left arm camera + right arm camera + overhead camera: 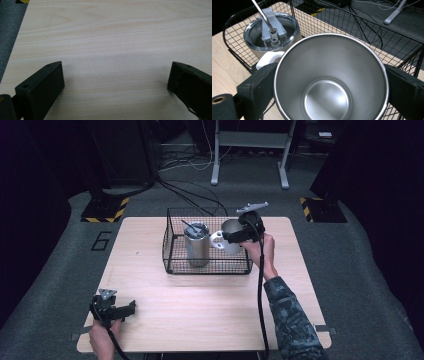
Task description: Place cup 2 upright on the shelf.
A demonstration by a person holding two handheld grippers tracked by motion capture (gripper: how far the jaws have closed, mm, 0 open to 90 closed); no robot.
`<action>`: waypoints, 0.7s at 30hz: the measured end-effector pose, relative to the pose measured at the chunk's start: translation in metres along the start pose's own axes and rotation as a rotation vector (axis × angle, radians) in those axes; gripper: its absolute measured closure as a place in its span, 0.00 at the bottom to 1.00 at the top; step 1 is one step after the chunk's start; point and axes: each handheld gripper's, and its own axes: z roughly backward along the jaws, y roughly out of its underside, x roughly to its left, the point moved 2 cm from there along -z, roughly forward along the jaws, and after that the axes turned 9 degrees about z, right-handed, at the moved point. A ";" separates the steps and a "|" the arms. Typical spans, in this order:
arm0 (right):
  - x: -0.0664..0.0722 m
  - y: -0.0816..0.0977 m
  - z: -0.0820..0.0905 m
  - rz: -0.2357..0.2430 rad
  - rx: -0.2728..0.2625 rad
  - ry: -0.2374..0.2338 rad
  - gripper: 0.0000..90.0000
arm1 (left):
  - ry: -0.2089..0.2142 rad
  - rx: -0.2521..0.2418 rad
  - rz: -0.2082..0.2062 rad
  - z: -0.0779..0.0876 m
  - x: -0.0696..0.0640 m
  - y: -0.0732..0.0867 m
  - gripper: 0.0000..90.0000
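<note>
Jaws of the right claw (329, 82) press on opposite sides of a steel mug (330, 77), gripped just under its rim so the open, empty mouth stays upright and facing the camera. In the high view the right claw (239, 236) holds the steel mug (229, 236) at the right end of the wire basket (172, 265), near the frame's centre; whether it rests on the basket floor or hangs above it, I cannot tell. A grip across the body probably keeps the mug's white handle (268, 58) free, pointing toward the lidded tumbler (272, 33). That tumbler, with a straw (262, 15) through its lid, stands close beside the mug, so tumbler and basket wall both crowd any sideways move. The left claw (126, 309), at lower left, rests wide open and empty over the bare desk (112, 37).
</note>
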 end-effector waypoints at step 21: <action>-0.004 0.010 -0.027 -0.038 0.067 0.035 0.06 | 0.001 0.000 0.003 0.000 0.000 0.000 0.00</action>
